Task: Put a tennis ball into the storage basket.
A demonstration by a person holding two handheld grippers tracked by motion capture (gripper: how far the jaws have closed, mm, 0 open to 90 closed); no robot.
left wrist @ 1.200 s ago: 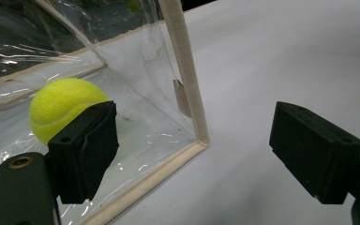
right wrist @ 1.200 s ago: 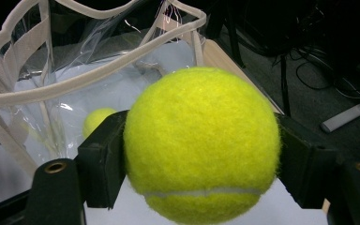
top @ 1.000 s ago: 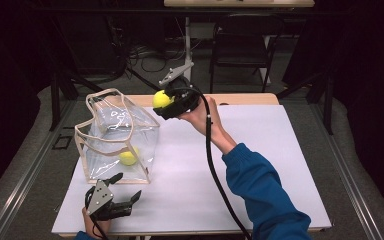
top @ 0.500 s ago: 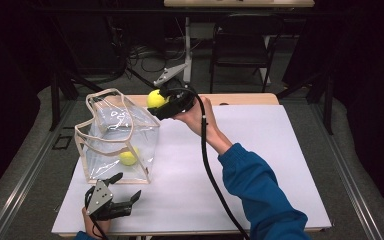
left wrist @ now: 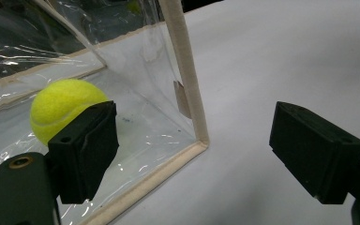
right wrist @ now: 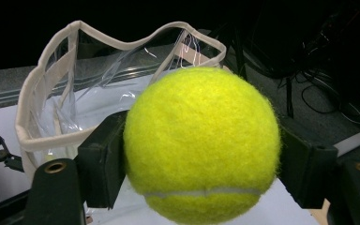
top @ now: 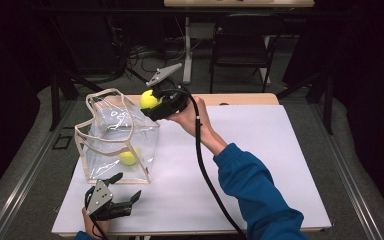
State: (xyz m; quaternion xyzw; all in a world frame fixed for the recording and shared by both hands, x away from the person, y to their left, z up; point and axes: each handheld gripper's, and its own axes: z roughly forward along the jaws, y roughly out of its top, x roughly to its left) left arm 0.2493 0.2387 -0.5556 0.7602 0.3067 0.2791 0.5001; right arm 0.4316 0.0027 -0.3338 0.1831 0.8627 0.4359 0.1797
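Right tool clamped on ball, bag mouth just below-ahead. Centre over opening before release. Left tool open, empty.

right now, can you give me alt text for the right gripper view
A yellow tennis ball is clamped in the right gripper, with one black jaw pressing on each side. Behind it stands a clear bag with beige trim, its mouth open, on a white table.
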